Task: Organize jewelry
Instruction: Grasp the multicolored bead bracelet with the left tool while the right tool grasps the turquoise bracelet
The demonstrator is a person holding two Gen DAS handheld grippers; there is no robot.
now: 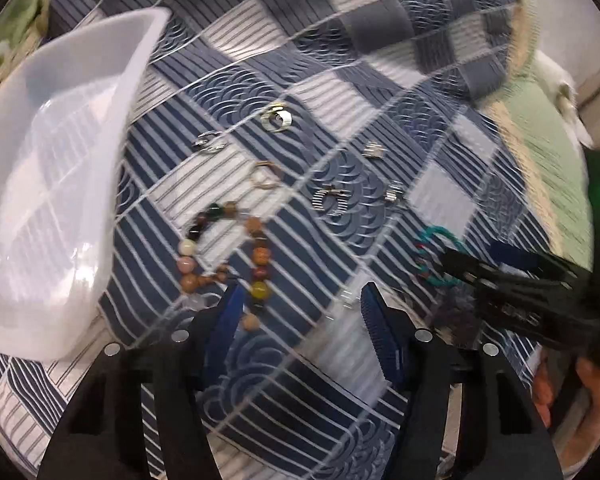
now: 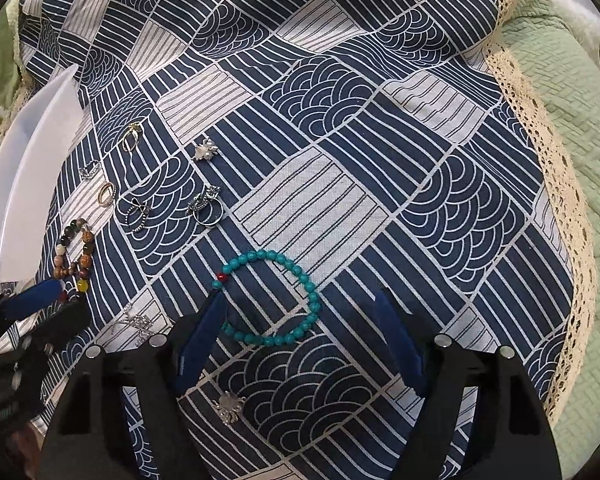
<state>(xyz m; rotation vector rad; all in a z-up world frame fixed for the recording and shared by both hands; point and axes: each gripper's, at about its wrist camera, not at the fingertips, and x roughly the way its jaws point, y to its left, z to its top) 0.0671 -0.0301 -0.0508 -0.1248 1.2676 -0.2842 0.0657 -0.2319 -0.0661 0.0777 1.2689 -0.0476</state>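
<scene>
At the frame's lower middle the right tool (image 2: 300, 300) points down at a blue-and-white patterned cloth (image 2: 340, 128), its blue fingers spread either side of a turquoise bead bracelet (image 2: 274, 298); whether they touch it is unclear. Several rings (image 2: 204, 206) lie at left centre. A mixed-bead bracelet (image 2: 74, 256) sits by a white tray (image 2: 24, 184) at the left edge.

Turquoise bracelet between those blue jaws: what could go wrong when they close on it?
The right gripper straddles the turquoise bracelet, which lies flat on the patterned cloth. Closing, the jaws might pinch cloth along with the beads, or only push the loop together without lifting it. The left gripper is working close by at the mixed bead bracelet, so the two could bump.
</scene>
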